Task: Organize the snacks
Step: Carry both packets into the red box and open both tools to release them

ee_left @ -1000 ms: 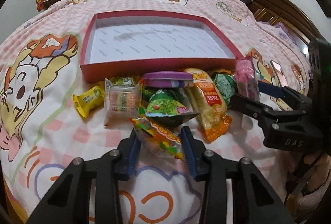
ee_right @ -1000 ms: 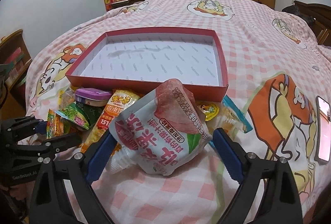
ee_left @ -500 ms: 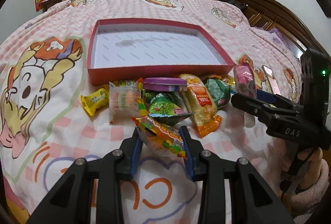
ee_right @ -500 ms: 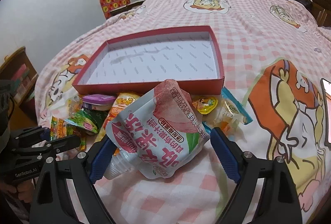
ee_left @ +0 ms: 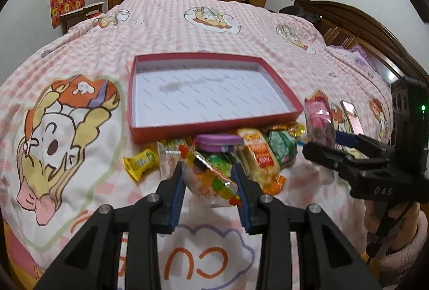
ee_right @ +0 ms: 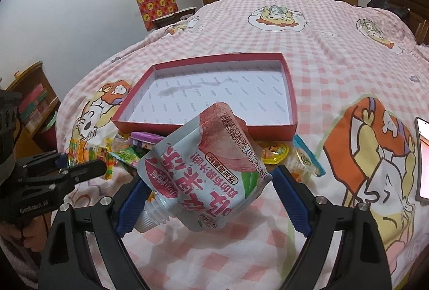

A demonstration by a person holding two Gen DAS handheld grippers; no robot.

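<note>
An empty red box (ee_left: 214, 126) (ee_right: 292, 126) lies on the bed, with a pile of snacks along its near wall. My left gripper (ee_left: 210, 174) is shut on a clear gummy candy bag (ee_left: 211, 177) and holds it lifted above the bedspread. My right gripper (ee_right: 207, 177) is shut on a white and pink spouted drink pouch (ee_right: 203, 177), lifted clear of the pile. The pouch (ee_left: 319, 115) also shows in the left wrist view, the candy bag (ee_right: 77, 156) in the right wrist view.
In the pile: a yellow candy (ee_left: 140, 160), a purple-lidded tub (ee_left: 217, 141), an orange cracker pack (ee_left: 260, 158), a green packet (ee_left: 281, 148), a yellow jelly cup (ee_right: 273, 153), a blue-edged packet (ee_right: 305, 161). A phone (ee_right: 423, 158) lies at right.
Both grippers have risen and pulled back from the pile, each carrying its snack; the candy bag is lifted off the bed and the box looks farther away.
</note>
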